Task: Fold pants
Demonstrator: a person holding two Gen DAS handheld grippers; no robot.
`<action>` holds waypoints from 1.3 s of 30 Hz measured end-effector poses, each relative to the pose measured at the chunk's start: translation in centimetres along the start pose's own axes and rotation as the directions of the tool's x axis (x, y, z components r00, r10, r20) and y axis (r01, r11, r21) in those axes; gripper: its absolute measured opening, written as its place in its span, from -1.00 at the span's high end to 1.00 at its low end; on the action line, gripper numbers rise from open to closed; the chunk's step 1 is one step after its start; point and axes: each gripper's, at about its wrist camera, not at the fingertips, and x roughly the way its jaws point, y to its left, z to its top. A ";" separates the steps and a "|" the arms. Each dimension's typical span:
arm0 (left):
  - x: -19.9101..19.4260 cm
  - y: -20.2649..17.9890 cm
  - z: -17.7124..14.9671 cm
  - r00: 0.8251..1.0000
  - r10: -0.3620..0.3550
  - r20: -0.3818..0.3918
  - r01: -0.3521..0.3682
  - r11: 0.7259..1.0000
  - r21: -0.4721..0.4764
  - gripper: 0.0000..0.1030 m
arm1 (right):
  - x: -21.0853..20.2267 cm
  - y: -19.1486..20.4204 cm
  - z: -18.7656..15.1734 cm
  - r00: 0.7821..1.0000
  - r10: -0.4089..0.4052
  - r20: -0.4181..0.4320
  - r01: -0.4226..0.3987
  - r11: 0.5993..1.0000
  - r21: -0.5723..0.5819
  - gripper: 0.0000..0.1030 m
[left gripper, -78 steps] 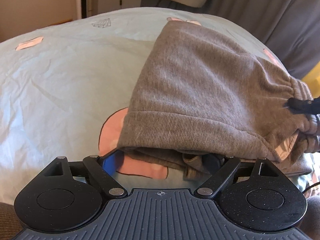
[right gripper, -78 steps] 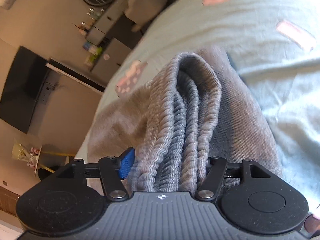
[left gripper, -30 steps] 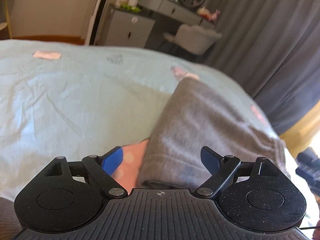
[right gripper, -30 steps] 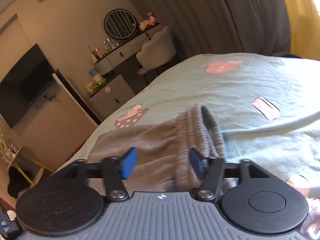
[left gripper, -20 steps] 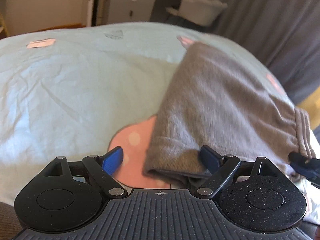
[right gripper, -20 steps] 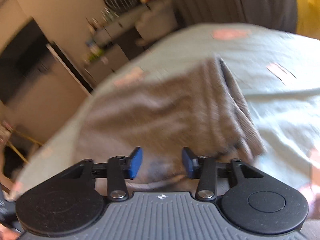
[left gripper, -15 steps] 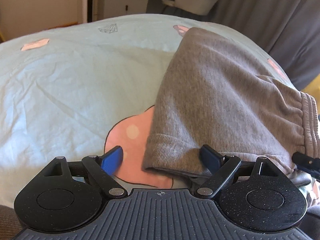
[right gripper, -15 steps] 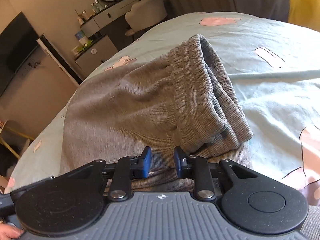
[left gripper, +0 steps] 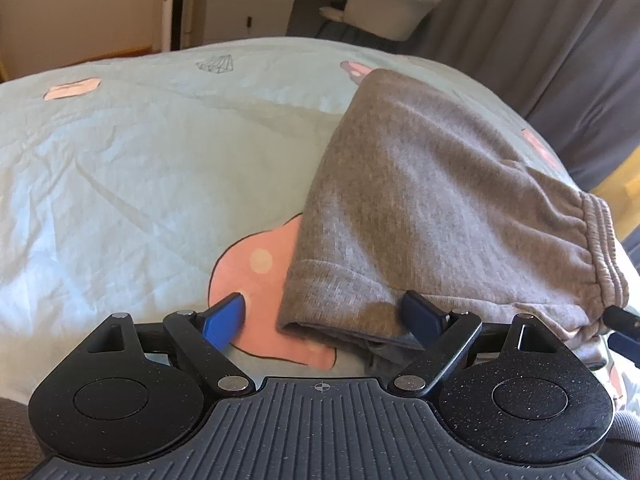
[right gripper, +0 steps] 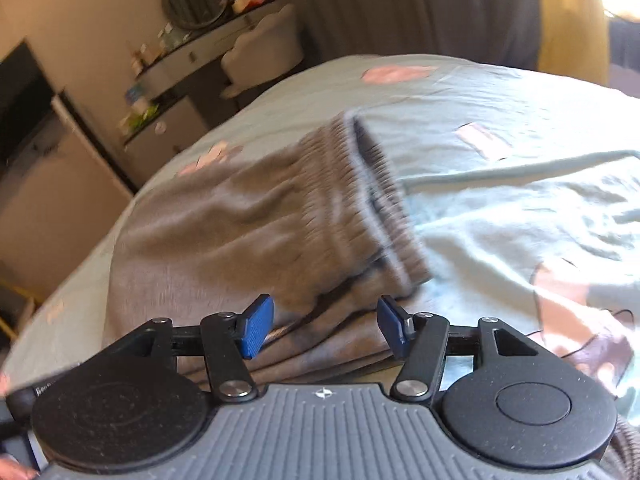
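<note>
Both tongs, left [left gripper: 322, 318] and right [right gripper: 322, 328], gape spread beside folded grey pants [left gripper: 440, 208] on a pale-blue bedsheet [left gripper: 140, 168]; dresser [right gripper: 188, 56] beyond.

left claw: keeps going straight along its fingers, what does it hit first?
Most likely the folded gray pants: their hemmed near corner lies between the open left claw fingers, just ahead. Left of that corner is only the bedsheet. Depth is unclear.
</note>
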 end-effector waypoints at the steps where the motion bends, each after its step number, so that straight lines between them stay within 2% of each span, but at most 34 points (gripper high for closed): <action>1: -0.1 0.0 0.0 1.000 -0.003 0.003 0.003 1.000 0.003 -0.76 | -0.1 -0.4 0.3 1.000 -0.004 0.000 0.004 1.000 0.024 -0.12; 5: -0.4 -0.1 0.0 1.000 -0.013 0.016 0.012 1.000 0.013 -0.74 | -0.4 -1.4 1.2 1.000 -0.019 0.019 0.018 0.999 0.039 -0.27; 9: -0.4 0.2 0.3 1.000 -0.029 0.011 0.029 1.000 -0.004 -0.74 | 0.2 -2.5 2.1 1.000 0.003 -0.010 -0.003 0.999 0.034 -0.31; 12: -0.4 0.6 0.9 0.997 -0.081 -0.007 0.080 0.996 -0.033 -0.74 | 0.8 -3.4 2.7 0.999 0.022 -0.032 -0.021 0.999 0.030 -0.36; 15: 0.2 1.0 2.1 0.989 -0.141 -0.049 0.138 0.989 -0.048 -0.73 | 2.1 -4.7 3.8 0.994 0.084 -0.074 -0.078 0.994 0.082 -0.44; 18: 1.3 1.6 3.8 0.981 -0.179 -0.080 0.174 0.983 -0.059 -0.73 | 3.8 -6.4 5.2 0.979 0.171 -0.114 -0.154 0.977 0.145 -0.51; 21: 3.4 2.2 5.9 0.957 -0.253 -0.140 0.241 0.965 -0.102 -0.73 | 6.2 -7.5 6.9 0.954 0.247 -0.167 -0.216 0.958 0.187 -0.61; 25: 6.6 1.7 8.0 0.933 -0.295 -0.204 0.282 0.955 -0.089 -0.73 | 9.1 -8.6 8.4 0.936 0.286 -0.206 -0.245 0.948 0.202 -0.72; 27: 8.3 1.3 8.6 0.909 -0.340 -0.240 0.327 0.940 -0.095 -0.75 | 10.4 -9.3 8.9 0.913 0.342 -0.221 -0.290 0.927 0.238 -0.75; 35: 11.0 0.1 10.2 0.862 -0.419 -0.284 0.427 0.903 -0.035 -0.79 | 14.8 -9.7 9.8 0.830 0.493 -0.260 -0.411 0.857 0.310 -0.77; 39: 12.3 -0.4 10.5 0.848 -0.446 -0.285 0.448 0.892 -0.064 -0.86 | 16.5 -8.5 10.3 0.825 0.497 -0.270 -0.422 0.858 0.292 -0.76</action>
